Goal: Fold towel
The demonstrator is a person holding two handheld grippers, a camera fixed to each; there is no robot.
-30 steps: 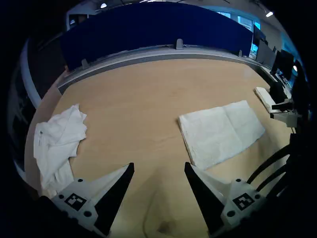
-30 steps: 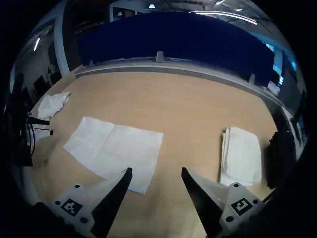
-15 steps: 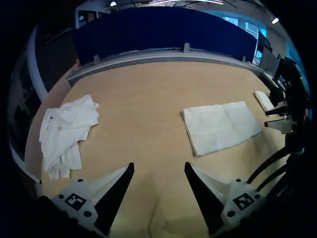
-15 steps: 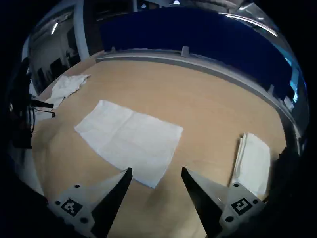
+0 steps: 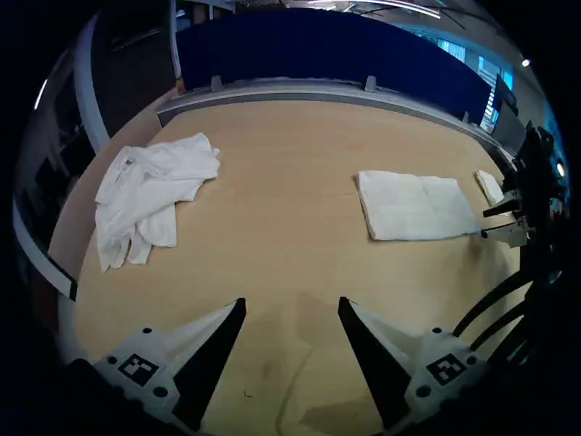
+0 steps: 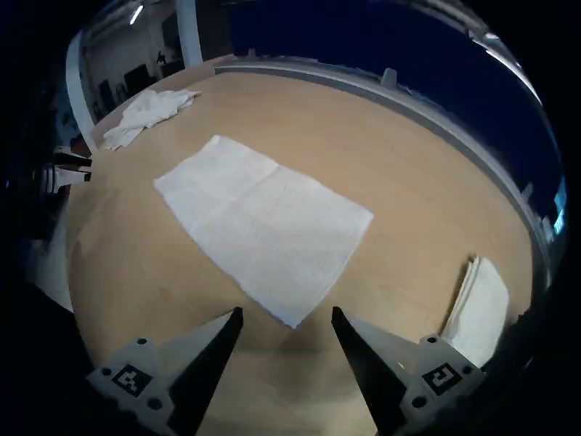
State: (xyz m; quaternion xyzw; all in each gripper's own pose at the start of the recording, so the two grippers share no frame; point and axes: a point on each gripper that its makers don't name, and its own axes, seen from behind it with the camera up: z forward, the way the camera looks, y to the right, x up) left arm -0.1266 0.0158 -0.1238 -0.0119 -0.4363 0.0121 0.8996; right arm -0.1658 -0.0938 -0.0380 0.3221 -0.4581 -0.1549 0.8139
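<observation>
Fingers (image 6: 209, 360) of the right gripper (image 6: 285, 312), wide apart and empty like the left gripper (image 5: 290, 301), hover at the flat towel (image 6: 265, 218), whose near corner likely needs pinching next.

- The towel (image 6: 261, 218) is showing plain white all over
- The crumpled cloth (image 5: 149, 189) is showing white too, shading to grey in its folds
- The folded stack (image 6: 483, 305) is looking off-white
- The counter (image 5: 290, 167) is showing pale tan wood with a faint grain
- The partition (image 5: 327, 51) is showing deep blue, and the rail (image 5: 290, 89) along its foot is showing grey
- The left gripper (image 5: 290, 305) and right gripper (image 6: 285, 311) are showing black jaws on pale grey bodies, each carrying black-and-white square markers (image 5: 138, 368)
</observation>
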